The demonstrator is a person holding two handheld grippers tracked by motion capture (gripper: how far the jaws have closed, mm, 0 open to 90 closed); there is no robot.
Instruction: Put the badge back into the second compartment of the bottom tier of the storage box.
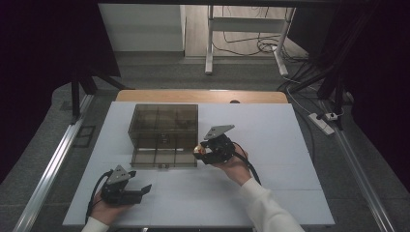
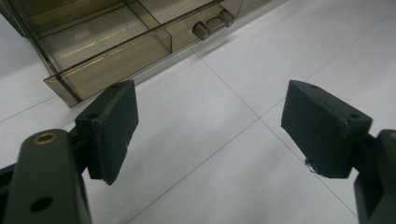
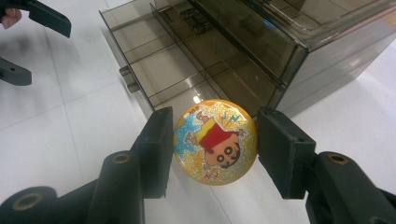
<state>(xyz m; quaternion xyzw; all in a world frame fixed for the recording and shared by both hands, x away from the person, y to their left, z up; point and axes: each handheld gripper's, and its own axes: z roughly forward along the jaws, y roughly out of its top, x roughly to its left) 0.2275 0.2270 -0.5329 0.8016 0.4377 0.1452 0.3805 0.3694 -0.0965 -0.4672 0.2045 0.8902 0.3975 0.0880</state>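
A round yellow glittery badge point(image 3: 215, 142) with a cartoon child in a red shirt sits between my right gripper's point(image 3: 214, 150) black pads, which are shut on its edges. In the high view that gripper point(image 1: 200, 153) holds the badge point(image 1: 197, 150) just right of the smoky transparent drawer box point(image 1: 164, 123). The box's bottom drawer point(image 3: 159, 74) is pulled out, and its divided compartments look empty. My left gripper point(image 2: 210, 133) stands open on the white table with nothing between its pads. It rests near the front left point(image 1: 142, 192), pointing toward the drawer point(image 2: 116, 51) and its clear handle point(image 2: 212, 25).
The white table top point(image 1: 270, 145) ends in a wooden strip at the far edge. Metal rails run along both sides of the table. Cables and a power strip point(image 1: 323, 122) lie on the floor at the back right. My left gripper point(image 3: 35, 46) also shows far off.
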